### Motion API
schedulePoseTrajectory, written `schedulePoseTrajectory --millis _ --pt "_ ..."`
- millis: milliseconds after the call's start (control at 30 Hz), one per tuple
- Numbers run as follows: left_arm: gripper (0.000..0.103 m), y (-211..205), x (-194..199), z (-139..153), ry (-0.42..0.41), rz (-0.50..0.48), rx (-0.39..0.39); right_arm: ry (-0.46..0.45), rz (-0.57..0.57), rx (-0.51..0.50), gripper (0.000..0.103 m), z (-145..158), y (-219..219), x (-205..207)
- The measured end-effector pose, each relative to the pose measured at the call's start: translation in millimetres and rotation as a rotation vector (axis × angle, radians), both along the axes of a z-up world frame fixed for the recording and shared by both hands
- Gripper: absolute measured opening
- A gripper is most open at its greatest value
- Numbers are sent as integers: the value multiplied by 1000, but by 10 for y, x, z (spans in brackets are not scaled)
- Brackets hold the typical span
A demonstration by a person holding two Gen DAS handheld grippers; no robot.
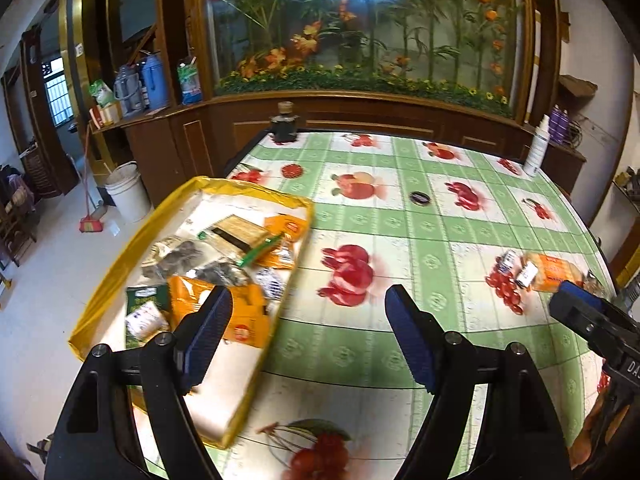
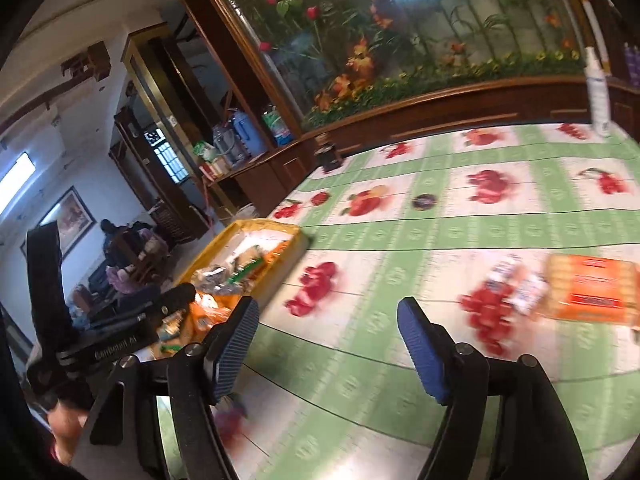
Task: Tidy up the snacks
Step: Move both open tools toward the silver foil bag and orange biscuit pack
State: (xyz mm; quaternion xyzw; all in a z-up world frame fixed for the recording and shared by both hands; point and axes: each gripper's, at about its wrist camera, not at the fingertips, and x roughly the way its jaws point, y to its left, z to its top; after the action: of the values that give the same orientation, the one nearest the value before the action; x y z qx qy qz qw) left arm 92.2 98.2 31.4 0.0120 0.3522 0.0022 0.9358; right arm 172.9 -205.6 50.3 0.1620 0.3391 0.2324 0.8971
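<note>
Both hand-held grippers, left (image 1: 308,332) and right (image 2: 326,350), are wide and empty; the right should take the biscuit pack (image 2: 592,290) squarely, then carry it to the tray (image 1: 120,256).

A green-checked fruit-print cloth (image 1: 404,216) covers the desk; a small dark round lid (image 1: 419,198) lies on it; a dark bottle (image 1: 284,122) stands at the far edge; a white spray bottle (image 1: 537,148) far right; a white bucket (image 1: 127,190) and broom (image 1: 91,222) on the floor.
</note>
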Motion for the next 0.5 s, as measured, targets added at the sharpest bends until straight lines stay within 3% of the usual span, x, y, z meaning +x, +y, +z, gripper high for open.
schedulePoseTrajectory --millis 200,500 --pt "79 -405 11 -96 39 -84 0 3 -146 -147 80 -111 -716 -319" --pt "79 -1186 187 -288 95 -263 25 88 -357 -197 84 -368 -1653 -475"
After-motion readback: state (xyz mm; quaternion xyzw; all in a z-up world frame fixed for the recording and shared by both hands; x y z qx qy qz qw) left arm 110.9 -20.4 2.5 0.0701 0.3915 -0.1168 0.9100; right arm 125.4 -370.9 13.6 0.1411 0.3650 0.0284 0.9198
